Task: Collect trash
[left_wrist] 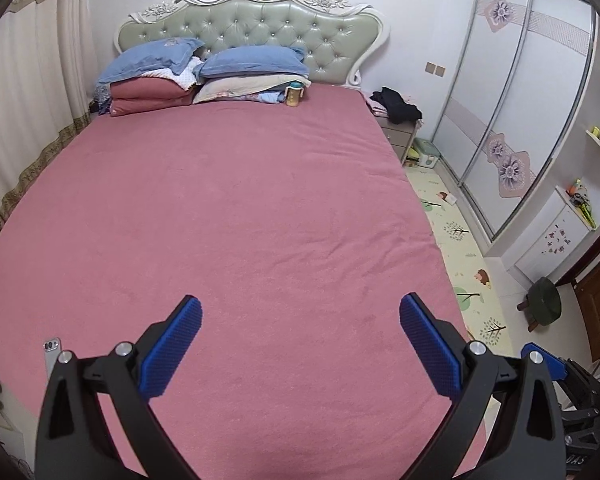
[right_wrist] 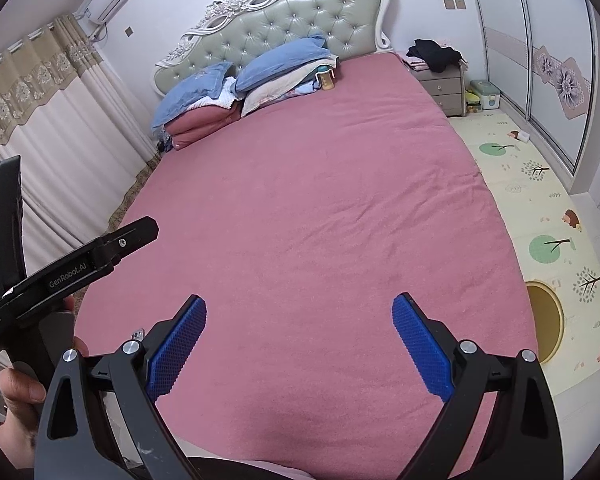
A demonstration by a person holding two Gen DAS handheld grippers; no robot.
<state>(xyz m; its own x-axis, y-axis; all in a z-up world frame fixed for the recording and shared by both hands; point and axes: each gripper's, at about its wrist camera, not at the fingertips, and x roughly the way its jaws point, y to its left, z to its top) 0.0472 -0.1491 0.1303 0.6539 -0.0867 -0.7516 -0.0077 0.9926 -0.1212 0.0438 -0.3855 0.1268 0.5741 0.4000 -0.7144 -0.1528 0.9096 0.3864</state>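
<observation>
Pink bed (left_wrist: 240, 200) fills both frames, pillows (left_wrist: 252, 62) at upper centre. Left hand-held gripper (left_wrist: 300, 340) and right hand-held gripper (right_wrist: 300, 340) hover lower centre, both spread, holding nothing.

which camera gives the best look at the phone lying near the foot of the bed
The left wrist view: the phone lies in plain sight beside the left gripper. In the right wrist view only its top corner peeks out behind the right gripper.
</observation>
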